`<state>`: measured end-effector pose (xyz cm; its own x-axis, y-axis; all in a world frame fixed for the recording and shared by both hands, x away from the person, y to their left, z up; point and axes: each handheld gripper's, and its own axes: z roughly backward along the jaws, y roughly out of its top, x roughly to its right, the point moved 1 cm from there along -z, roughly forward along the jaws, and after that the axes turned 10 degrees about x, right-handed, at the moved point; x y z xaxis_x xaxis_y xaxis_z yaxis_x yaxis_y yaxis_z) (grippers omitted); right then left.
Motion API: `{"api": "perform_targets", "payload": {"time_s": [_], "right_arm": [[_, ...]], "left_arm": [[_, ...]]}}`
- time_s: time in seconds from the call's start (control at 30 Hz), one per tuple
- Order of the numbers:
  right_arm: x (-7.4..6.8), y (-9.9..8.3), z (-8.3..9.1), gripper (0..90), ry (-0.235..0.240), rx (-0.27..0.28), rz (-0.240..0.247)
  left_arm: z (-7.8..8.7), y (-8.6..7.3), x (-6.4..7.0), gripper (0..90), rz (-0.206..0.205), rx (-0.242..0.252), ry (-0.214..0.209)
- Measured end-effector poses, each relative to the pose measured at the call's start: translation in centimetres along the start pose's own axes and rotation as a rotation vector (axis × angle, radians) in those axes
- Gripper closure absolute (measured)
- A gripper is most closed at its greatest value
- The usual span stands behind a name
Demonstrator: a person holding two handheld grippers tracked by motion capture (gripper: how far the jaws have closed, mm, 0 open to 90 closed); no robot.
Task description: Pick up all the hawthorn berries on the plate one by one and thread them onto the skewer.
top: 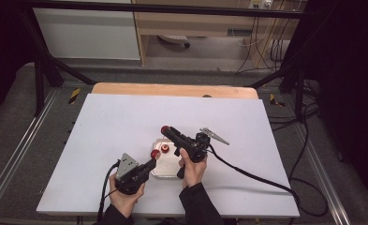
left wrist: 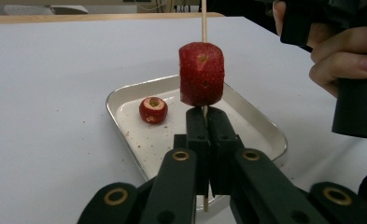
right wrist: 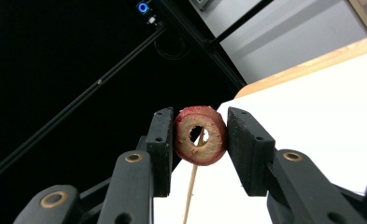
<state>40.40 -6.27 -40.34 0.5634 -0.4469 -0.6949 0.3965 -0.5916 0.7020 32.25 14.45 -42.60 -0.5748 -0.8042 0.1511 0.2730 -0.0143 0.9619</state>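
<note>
My left gripper [left wrist: 204, 112] is shut on a thin wooden skewer [left wrist: 203, 21] that stands upright, with a red cored fruit [left wrist: 201, 73] threaded on it just above the jaws. In the high view that gripper [top: 152, 159] sits at the near edge of a small metal tray [top: 168, 172]. My right gripper [right wrist: 201, 116] is shut on a second red fruit [right wrist: 200, 141] with a hole through its middle. The skewer [right wrist: 189, 196] shows behind and through that hole. This gripper [top: 166, 131] is raised above the tray's far side. A third fruit [left wrist: 153, 109] lies in the tray [left wrist: 125, 93].
The tray rests near the middle of a white table top [top: 116, 122] with a wooden edge [top: 172, 89] at the far side. Cables [top: 256, 176] trail from both grippers. Black frame posts [top: 41, 70] stand around the table. The person's right hand [left wrist: 344, 56] is close on the right.
</note>
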Motion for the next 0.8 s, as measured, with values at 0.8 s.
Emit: {"api": "perform_targets", "payload": {"time_s": [0.8], "right_arm": [[0.11,0.71,0.26,63.3,-0.018,-0.012,-0.048]], "left_arm": [[-0.74,0.17,0.93,88.7,-0.007,0.012,0.023]]}}
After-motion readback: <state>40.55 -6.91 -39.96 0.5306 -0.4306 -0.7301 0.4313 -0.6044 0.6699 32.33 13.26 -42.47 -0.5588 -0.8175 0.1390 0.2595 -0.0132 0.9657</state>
